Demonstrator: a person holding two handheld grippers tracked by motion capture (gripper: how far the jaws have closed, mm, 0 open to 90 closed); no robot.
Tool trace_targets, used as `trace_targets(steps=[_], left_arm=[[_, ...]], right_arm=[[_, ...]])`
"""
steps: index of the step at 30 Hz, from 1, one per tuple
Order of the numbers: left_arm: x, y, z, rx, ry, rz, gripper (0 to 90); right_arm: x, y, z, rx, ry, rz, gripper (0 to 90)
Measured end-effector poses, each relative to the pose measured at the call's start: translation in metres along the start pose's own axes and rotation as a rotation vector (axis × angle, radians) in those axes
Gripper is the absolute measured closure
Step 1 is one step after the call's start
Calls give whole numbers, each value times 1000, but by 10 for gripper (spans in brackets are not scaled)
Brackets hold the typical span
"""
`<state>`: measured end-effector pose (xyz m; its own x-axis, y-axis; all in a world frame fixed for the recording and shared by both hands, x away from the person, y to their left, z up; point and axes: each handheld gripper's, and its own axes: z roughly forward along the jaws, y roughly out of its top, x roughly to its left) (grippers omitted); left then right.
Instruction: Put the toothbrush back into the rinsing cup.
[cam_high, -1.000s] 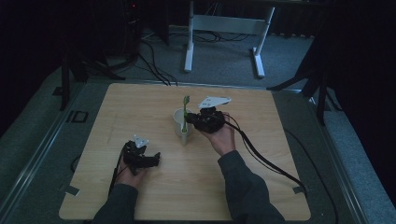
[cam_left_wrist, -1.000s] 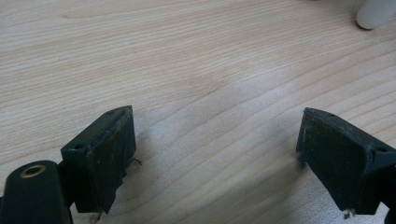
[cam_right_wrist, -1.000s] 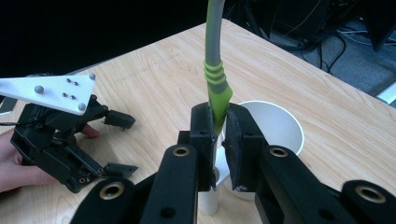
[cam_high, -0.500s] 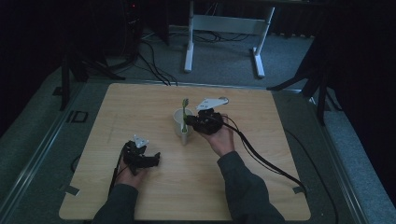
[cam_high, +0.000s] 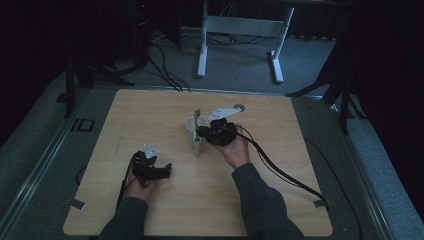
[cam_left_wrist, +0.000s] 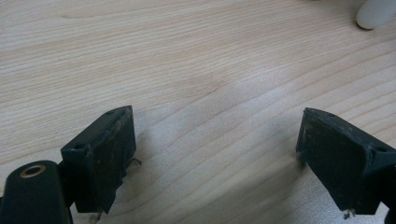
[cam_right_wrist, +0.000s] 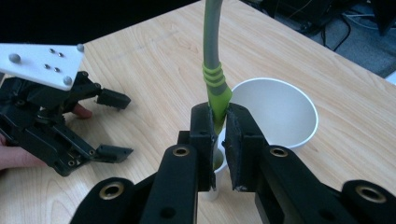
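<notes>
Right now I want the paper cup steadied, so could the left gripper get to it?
Probably yes: the left gripper is open, holds nothing, and bare table lies between it and the paper cup; the right gripper holding a green tool crowds its far side.

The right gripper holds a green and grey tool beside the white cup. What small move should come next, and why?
Probably lift the right gripper a little and shift it toward the white cup, so the tool can go in. Its jaws are shut on the green and grey tool, which stands upright just outside the cup's rim, and the cup looks empty. The left gripper rests open on the table, apart.
</notes>
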<state>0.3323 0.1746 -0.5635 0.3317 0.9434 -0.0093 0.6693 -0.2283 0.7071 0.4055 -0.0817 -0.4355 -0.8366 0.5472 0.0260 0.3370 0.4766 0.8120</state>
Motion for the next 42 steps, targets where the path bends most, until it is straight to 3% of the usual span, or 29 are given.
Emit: trace_targets(steps=[23,26,42], left_arm=[[0,0,0,0,0,0,129],[0,0,0,0,0,0,128],[0,0,0,-1,0,0,128]], right_arm=[[0,-7,10,76,4,-24,804],[0,-8,10,80,-2,-31,734],[3,-11,7,89,8,-41,625]])
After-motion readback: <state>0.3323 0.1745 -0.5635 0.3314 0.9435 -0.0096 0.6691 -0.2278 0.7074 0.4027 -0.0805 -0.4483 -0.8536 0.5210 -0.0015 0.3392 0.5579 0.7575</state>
